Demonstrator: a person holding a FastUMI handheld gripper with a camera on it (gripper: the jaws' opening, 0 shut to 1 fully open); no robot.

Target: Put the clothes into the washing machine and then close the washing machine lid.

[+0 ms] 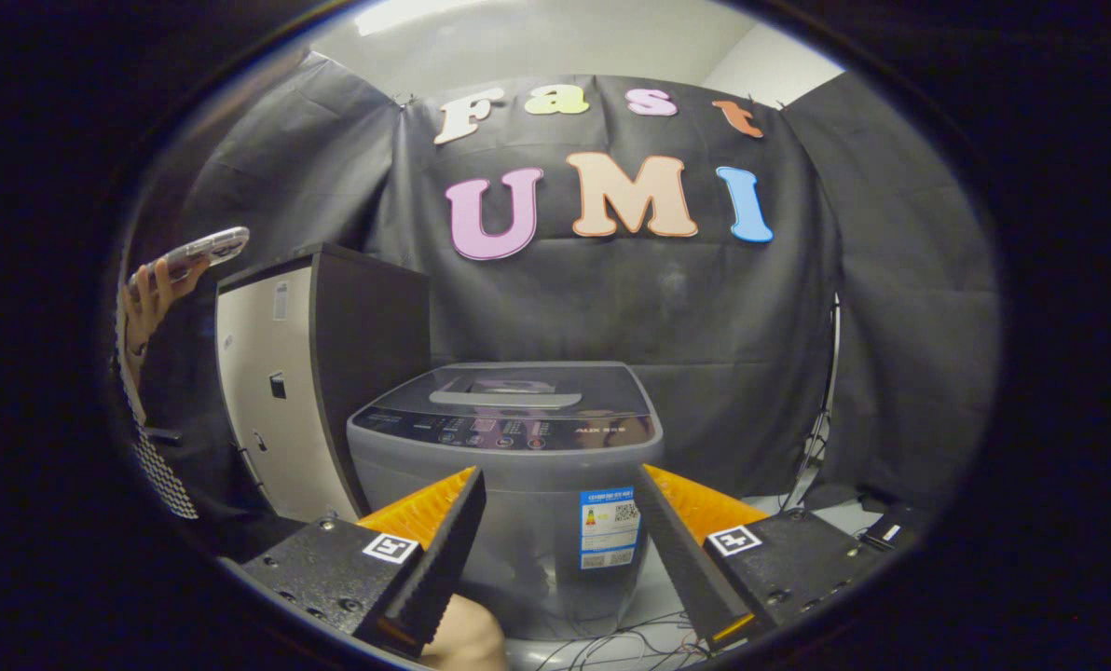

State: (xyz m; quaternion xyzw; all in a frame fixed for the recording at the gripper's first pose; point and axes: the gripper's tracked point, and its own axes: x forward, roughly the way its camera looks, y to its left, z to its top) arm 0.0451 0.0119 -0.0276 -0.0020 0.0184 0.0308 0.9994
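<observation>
Nothing sits between the gripper, whose ridged fingers stand wide apart, probably held back to take in the scene. Just beyond them stands the washing machine, a rounded grey plastic tub, its glossy dark lid lying flat and closed. No clothes can be seen. Beside the machine stands a tall boxy cabinet; past that, a hand holds a phone.
</observation>
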